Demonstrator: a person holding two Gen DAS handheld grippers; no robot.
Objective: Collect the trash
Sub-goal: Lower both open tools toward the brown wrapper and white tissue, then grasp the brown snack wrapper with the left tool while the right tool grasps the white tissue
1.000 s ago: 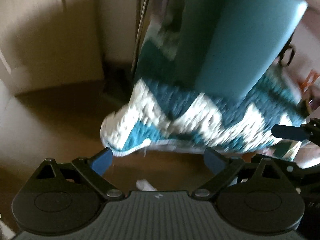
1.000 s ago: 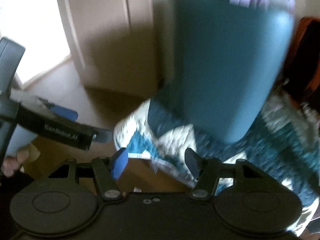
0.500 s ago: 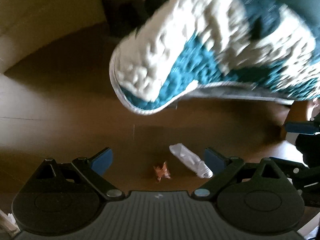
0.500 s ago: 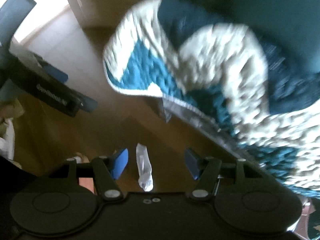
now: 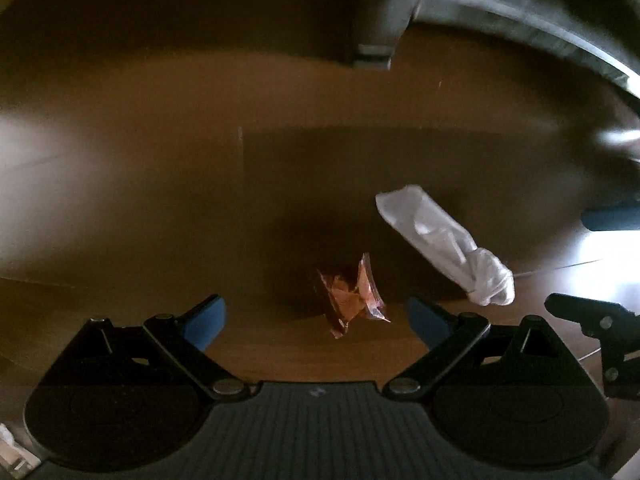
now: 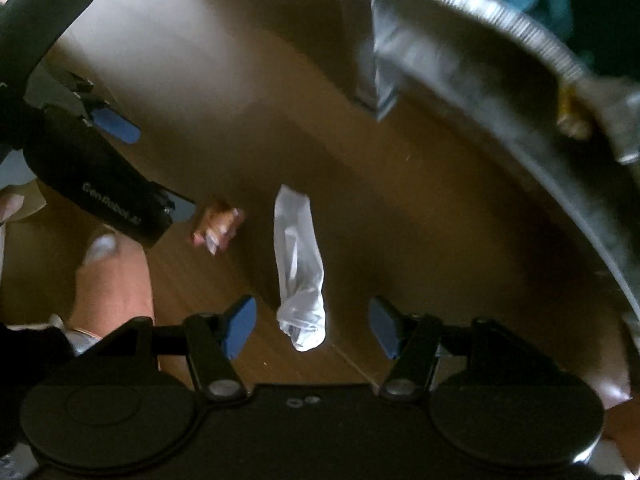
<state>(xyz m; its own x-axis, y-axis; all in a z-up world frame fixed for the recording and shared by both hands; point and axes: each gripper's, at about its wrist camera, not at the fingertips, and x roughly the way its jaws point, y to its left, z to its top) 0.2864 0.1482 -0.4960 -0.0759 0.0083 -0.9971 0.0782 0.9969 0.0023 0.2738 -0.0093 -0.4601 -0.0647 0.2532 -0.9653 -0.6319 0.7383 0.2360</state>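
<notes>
Two pieces of trash lie on the brown wooden floor. A crumpled orange wrapper (image 5: 354,294) sits between the spread fingers of my left gripper (image 5: 316,320), which points straight down, open, above it. Right of it lies a twisted white plastic wrapper (image 5: 444,240). In the right wrist view that white wrapper (image 6: 299,264) lies lengthwise between the blue pads of my right gripper (image 6: 310,326), also open and not touching it. The orange wrapper (image 6: 218,226) shows further left, just under the left gripper (image 6: 152,168).
A grey bed frame rail (image 6: 520,80) with a leg (image 5: 376,20) curves along the top and right, teal bedding above it. A person's bare knee (image 6: 116,280) is at lower left of the right wrist view. The right gripper's parts (image 5: 600,320) show at the left view's right edge.
Both grippers have dropped steeply and tipped downward: the teal and white blanket and pillow have slid out of the top of view, and the two wrappers on the floor now loom large between the fingers.
</notes>
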